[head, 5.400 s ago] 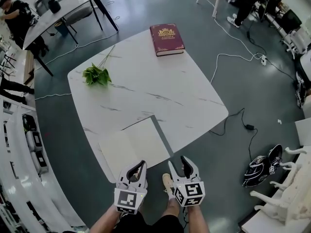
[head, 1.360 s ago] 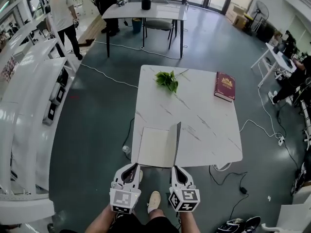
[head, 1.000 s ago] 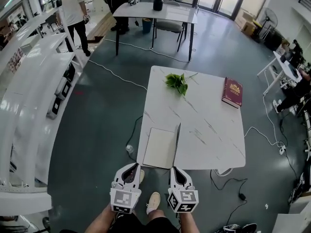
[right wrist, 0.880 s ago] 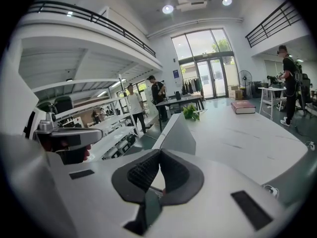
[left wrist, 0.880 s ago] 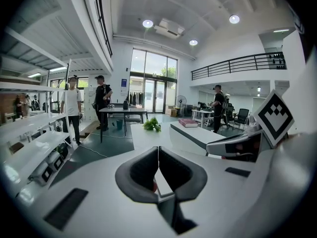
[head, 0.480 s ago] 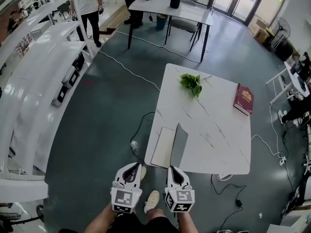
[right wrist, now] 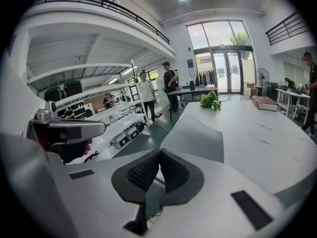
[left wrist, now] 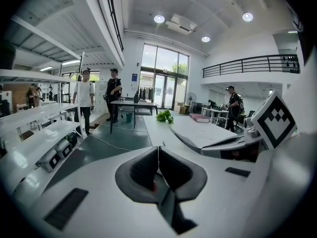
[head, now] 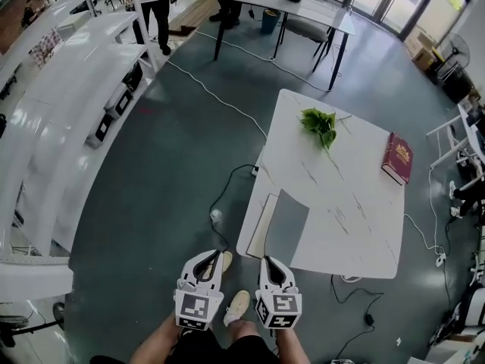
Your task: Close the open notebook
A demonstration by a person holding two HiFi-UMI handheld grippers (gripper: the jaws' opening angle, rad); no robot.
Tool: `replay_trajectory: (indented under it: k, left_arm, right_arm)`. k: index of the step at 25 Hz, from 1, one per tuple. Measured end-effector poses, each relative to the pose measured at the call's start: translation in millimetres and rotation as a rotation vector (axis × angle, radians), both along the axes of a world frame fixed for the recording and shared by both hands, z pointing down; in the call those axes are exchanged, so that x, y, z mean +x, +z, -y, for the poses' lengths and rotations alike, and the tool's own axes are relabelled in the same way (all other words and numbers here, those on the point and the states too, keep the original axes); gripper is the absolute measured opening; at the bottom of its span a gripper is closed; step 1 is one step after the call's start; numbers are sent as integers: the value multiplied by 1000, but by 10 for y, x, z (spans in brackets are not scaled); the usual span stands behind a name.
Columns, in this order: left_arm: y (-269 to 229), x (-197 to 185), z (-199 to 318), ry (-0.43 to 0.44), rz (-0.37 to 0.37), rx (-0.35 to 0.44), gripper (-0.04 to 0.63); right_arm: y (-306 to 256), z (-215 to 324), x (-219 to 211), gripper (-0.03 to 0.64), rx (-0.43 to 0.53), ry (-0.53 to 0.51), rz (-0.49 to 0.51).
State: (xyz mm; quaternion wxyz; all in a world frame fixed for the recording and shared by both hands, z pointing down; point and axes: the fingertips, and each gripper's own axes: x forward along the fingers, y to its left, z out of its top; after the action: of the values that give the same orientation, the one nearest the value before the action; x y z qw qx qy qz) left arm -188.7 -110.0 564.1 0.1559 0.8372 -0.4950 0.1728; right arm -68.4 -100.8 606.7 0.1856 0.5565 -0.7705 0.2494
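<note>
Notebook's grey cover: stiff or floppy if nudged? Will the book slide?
The grey cover probably flexes a little: its raised edge looks slightly bowed in the left gripper view. The notebook looks slim, so likely light. On the glossy table it may slide when pushed rather than stay put.

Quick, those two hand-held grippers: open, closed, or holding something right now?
Left hand-held gripper: closed, holding nothing.
Right hand-held gripper: closed, holding nothing.
</note>
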Motion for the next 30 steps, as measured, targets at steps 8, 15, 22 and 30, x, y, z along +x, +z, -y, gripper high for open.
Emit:
replay_trajectory:
  k: [8, 15, 22, 30]
  left_arm:
    - [323, -205, 25, -38, -2, -55, 25]
    - [535, -291, 55, -56, -9, -89, 25]
    - [667, -340, 62, -71, -18, -106, 25]
    - [768, -425, 53, -90, -25, -122, 25]
  right_arm:
    - [320, 81, -172, 25, -47, -37, -31]
    - [518, 136, -288, 26, -67, -71, -74]
    - [663, 172, -359, 28, -89, -90, -89]
    - [761, 184, -404, 29, -105, -101, -105]
